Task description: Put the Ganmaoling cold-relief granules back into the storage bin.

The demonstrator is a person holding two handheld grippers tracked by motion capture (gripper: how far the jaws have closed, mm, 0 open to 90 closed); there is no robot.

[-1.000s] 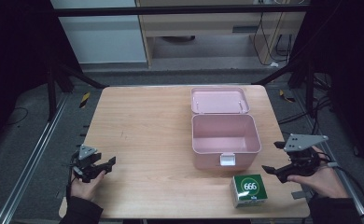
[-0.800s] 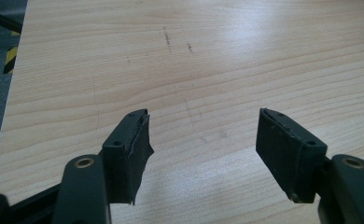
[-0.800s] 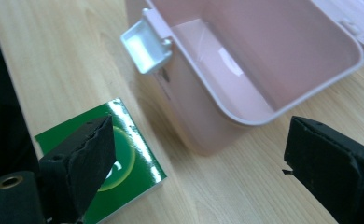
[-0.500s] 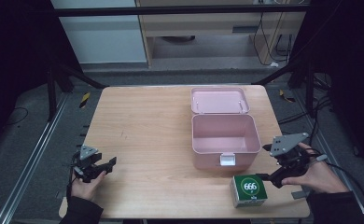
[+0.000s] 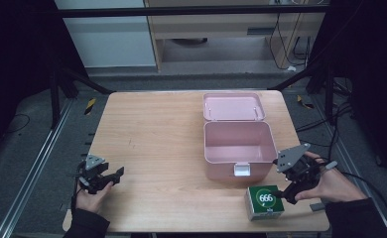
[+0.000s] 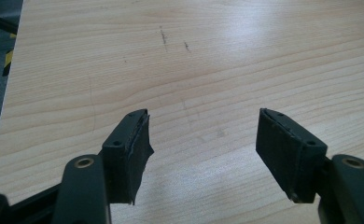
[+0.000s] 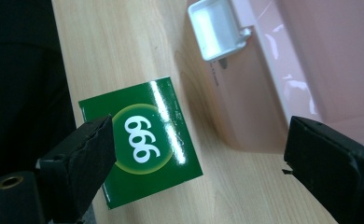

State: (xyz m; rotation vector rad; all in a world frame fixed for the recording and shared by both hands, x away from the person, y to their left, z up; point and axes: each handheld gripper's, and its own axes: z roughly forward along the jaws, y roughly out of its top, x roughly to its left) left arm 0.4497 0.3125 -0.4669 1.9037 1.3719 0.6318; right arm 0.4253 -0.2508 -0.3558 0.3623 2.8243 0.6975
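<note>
From the high view, a wooden counter carries an open pink box on its right half, the lid laid back flat behind it and a white latch on the near wall. Just in front of the box, near the counter's front right corner, lies a small green box printed with white digits in a ring. The right hand-held gripper sits at the green box's right edge, held by the person's right hand, a grey three-cornered plate on top; how far its jaws are apart cannot be told from here. The left hand-held gripper rests low over the front left of the counter, well apart from both boxes, in the left hand.

The left gripper view makes plain what the high view does not: the left hand-held gripper stands wide open with nothing between its jaws, over bare wood grain marked by a couple of small dark scratches.

The right gripper view shows the right hand-held gripper also spread wide and holding nothing. One jaw overlaps the green box at its edge, the other lies toward the pink box. The white latch appears up close here, and the glossy green top catches light.
</note>
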